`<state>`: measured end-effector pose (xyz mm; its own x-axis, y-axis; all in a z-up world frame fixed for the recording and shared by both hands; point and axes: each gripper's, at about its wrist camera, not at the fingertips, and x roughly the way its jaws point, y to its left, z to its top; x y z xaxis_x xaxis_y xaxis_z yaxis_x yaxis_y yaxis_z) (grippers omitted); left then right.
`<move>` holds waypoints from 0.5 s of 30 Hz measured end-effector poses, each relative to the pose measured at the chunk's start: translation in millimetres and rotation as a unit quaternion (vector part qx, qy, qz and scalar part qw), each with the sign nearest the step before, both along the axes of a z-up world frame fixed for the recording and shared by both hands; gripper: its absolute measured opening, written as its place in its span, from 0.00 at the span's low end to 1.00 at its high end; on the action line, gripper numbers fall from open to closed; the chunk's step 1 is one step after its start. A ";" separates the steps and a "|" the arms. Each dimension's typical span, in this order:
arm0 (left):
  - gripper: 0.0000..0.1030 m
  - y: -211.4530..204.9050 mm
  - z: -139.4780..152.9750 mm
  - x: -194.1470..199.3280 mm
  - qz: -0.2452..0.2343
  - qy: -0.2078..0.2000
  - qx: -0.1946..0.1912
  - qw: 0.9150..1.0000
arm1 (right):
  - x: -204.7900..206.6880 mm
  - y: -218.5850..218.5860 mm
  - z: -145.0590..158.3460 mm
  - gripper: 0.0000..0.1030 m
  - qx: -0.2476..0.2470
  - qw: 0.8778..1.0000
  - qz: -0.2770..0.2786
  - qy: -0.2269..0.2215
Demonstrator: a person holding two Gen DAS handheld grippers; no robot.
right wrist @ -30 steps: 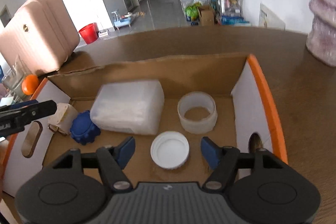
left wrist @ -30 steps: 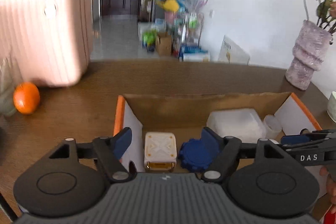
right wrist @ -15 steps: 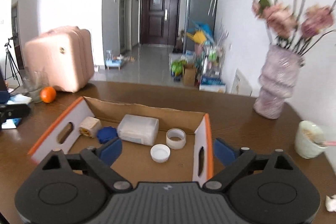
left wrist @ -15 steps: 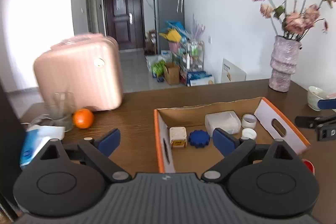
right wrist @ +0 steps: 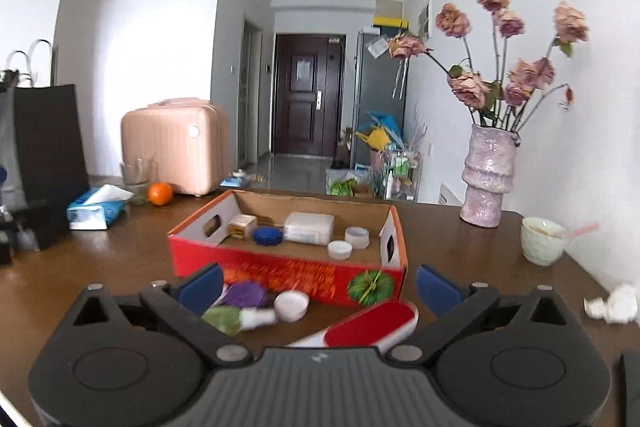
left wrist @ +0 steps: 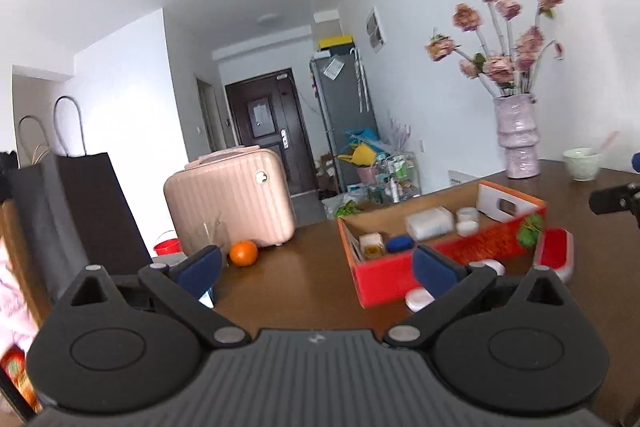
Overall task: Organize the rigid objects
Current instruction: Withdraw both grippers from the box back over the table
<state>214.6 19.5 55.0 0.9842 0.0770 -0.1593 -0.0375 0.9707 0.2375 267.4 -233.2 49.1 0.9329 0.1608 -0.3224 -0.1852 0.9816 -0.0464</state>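
A red and orange cardboard box (right wrist: 280,273) stands on the brown table and also shows in the left wrist view (left wrist: 384,275). It holds a cream cube (right wrist: 242,225), a blue gear-shaped lid (right wrist: 267,235), a clear plastic case (right wrist: 310,227), a clear ring (right wrist: 357,237) and a white cap (right wrist: 339,249). In front of the box lie a purple and green bottle (right wrist: 240,307), a white cap (right wrist: 291,305) and a red and white brush (right wrist: 368,323). My left gripper (left wrist: 316,267) and right gripper (right wrist: 316,285) are open and empty, held back from the box.
A pink suitcase (right wrist: 174,145), an orange (right wrist: 160,193), a glass (right wrist: 134,175), a tissue pack (right wrist: 94,213) and a black bag (right wrist: 44,147) stand at the left. A vase of flowers (right wrist: 486,179), a cup (right wrist: 540,241) and crumpled tissue (right wrist: 612,305) are at the right.
Both grippers have pulled up and back out of the box, from just above its contents to well in front of it. Both stayed open and empty.
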 end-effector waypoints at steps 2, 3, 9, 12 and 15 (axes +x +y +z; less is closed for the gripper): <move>1.00 -2.0 -13.3 -26.2 0.004 0.005 -0.013 1.000 | -25.4 -0.9 -10.9 1.00 0.003 1.000 -0.005 -0.010; 1.00 -2.2 -17.8 -38.0 0.000 0.008 -0.021 1.000 | -40.9 -2.8 -18.0 1.00 0.007 1.000 -0.011 -0.017; 1.00 1.3 -42.2 -97.6 -0.012 0.031 -0.041 0.999 | -113.6 -12.1 -57.8 1.00 0.001 1.000 -0.012 -0.011; 1.00 4.8 -47.5 -106.5 -0.014 0.054 -0.060 0.997 | -132.7 -14.0 -71.2 1.00 -0.015 1.000 0.001 0.003; 1.00 4.3 -45.5 -100.1 -0.004 0.065 -0.060 0.996 | -134.6 -14.7 -70.3 1.00 -0.033 0.999 -0.010 0.000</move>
